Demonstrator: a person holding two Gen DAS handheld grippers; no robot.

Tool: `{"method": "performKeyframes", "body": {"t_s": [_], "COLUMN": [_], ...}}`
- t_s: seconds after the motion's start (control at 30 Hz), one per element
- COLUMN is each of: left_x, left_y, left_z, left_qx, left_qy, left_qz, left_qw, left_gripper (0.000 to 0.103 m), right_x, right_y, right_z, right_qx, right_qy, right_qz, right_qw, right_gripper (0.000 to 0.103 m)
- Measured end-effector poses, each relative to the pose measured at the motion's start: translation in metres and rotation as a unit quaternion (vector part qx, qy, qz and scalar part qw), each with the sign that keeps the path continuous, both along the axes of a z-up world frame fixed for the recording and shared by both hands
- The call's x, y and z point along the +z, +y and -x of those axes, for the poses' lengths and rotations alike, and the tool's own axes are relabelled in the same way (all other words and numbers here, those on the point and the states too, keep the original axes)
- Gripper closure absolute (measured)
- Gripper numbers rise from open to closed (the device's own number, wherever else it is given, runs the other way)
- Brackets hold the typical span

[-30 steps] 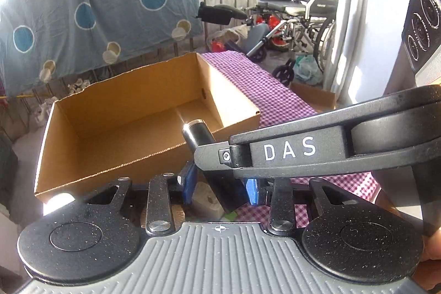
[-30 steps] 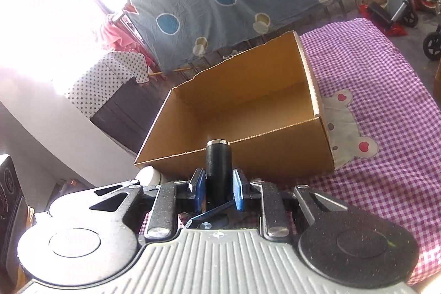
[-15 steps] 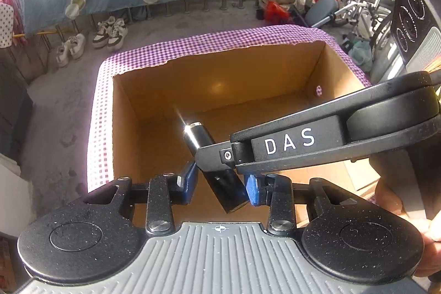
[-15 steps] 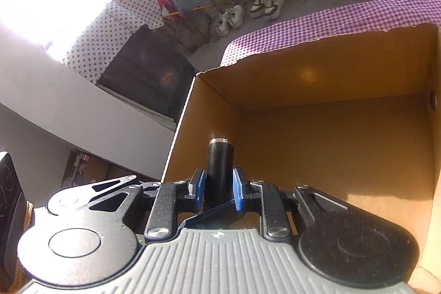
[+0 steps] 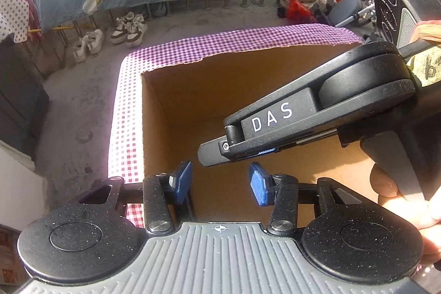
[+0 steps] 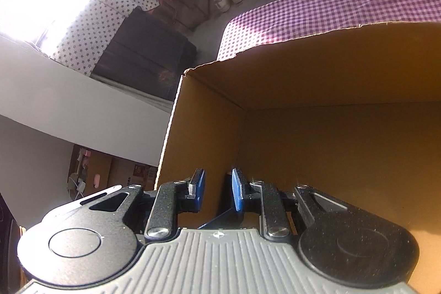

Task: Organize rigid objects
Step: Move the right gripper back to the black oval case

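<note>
The left black two-finger gripper (image 5: 220, 185) tilts down over the near edge of the open brown cardboard box (image 5: 154, 112), its blue pads (image 5: 182, 183) spreading apart with nothing between them. The right black gripper (image 6: 217, 190) angles down into the box's left corner, its pads narrowly apart and empty. The bare right hand (image 5: 386, 182) grips its handle above the box.

Cardboard box (image 5: 176, 106) interior open; right tool (image 5: 220, 153) crosses above it.
</note>
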State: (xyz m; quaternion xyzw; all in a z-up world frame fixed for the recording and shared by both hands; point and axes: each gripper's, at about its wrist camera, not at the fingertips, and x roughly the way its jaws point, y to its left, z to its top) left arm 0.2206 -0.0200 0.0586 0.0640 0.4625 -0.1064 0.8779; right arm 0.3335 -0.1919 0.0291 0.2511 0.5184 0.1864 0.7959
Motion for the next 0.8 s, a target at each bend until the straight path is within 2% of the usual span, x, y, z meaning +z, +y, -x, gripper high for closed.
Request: {"method": "performKeyframes", "body": {"t_s": [0.13, 0.3, 0.33, 0.4, 0.43, 0.47, 0.67, 0.8], "left_x": [0.021, 0.044, 0.046, 0.045, 0.043, 0.038, -0.005, -0.042], "left_y": [-0.002, -0.009, -0.012, -0.018, -0.021, -0.026, -0.053, -0.075], "left_z": [0.024, 0.078, 0.09, 0.11, 0.119, 0.128, 0.166, 0.18], "left_qx": [-0.012, -0.049, -0.062, -0.08, -0.089, -0.102, -0.138, -0.155], "left_qy": [-0.032, -0.077, -0.083, -0.086, -0.085, -0.081, -0.06, -0.04], "left_qz": [0.013, 0.036, 0.04, 0.046, 0.05, 0.055, 0.053, 0.055], "left_qw": [0.9993, 0.9952, 0.9938, 0.992, 0.9911, 0.9899, 0.9872, 0.9856], "left_gripper": [0.049, 0.037, 0.035, 0.033, 0.033, 0.032, 0.032, 0.038], "right_x": [0.028, 0.061, 0.064, 0.064, 0.062, 0.059, 0.009, -0.036], "right_y": [-0.022, -0.06, -0.068, -0.082, -0.088, -0.094, -0.124, -0.139], "right_z": [0.044, 0.133, 0.152, 0.189, 0.207, 0.224, 0.3, 0.318], "right_qx": [-0.018, -0.049, -0.057, -0.077, -0.09, -0.103, -0.187, -0.241], "right_qy": [-0.033, -0.091, -0.1, -0.111, -0.115, -0.121, -0.113, -0.082], "right_qz": [-0.009, -0.014, -0.014, -0.007, -0.003, 0.001, -0.015, -0.053], "right_qw": [0.999, 0.995, 0.993, 0.991, 0.989, 0.987, 0.976, 0.966], "right_gripper": [0.079, 0.077, 0.075, 0.063, 0.051, 0.047, 0.047, 0.048]}}
